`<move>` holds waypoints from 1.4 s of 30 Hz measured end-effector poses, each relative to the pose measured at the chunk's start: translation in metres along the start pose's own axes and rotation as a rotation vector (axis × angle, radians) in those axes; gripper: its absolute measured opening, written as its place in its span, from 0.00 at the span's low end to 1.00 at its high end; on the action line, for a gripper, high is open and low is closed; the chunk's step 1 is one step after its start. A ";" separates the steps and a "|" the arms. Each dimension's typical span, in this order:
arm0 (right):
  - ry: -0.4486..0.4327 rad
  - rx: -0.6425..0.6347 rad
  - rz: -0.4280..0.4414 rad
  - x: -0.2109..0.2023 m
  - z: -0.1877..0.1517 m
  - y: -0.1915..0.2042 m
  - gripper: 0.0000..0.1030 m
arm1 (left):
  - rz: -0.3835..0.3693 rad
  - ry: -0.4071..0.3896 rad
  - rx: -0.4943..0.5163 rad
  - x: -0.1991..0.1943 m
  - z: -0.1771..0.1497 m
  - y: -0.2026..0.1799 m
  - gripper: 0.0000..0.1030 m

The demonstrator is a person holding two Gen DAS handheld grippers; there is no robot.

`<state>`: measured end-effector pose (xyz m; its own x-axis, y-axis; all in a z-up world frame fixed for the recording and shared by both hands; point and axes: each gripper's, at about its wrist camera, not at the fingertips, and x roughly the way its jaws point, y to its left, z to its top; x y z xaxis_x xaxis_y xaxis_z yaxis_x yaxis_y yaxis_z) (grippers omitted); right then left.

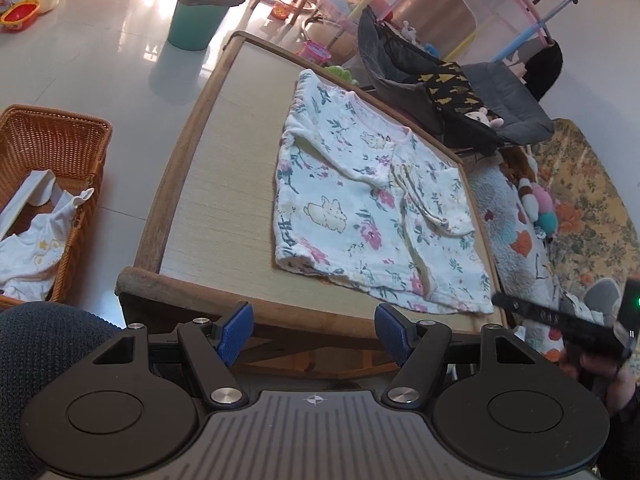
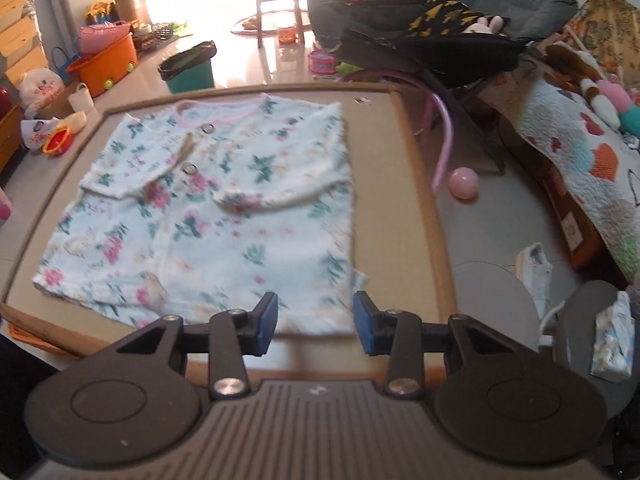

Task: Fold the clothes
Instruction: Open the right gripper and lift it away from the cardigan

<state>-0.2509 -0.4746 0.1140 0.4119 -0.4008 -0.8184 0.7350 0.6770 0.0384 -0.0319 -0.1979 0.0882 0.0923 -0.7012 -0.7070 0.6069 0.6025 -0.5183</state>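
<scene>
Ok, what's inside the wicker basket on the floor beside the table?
The wicker basket holds crumpled white clothes, one with yellow star prints, and a white strap-like piece. Whatever lies beneath them is covered, and the frame edge cuts off part of the basket.

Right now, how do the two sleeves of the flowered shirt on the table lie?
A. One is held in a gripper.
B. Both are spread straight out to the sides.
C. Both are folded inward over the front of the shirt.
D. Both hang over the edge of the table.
C: in the right wrist view both sleeves of the flowered shirt lie folded across its front, all of it on the table.
</scene>
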 end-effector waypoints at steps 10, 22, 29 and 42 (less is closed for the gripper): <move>0.046 0.093 -0.012 0.006 -0.019 -0.027 0.42 | 0.079 0.024 -0.035 0.011 0.030 -0.019 0.67; 0.059 0.174 0.013 0.011 -0.025 -0.044 0.42 | 0.124 0.003 -0.077 0.024 0.121 -0.031 0.67; 0.041 0.218 0.038 0.009 -0.026 -0.052 0.42 | 0.155 0.023 -0.092 0.049 0.162 -0.031 0.67; 0.054 0.214 0.049 0.015 -0.023 -0.049 0.42 | 0.189 0.089 -0.095 0.104 0.186 -0.026 0.64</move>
<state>-0.2931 -0.4994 0.0864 0.4247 -0.3332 -0.8418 0.8146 0.5464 0.1947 0.1093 -0.3576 0.1178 0.1246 -0.5388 -0.8332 0.5082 0.7559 -0.4128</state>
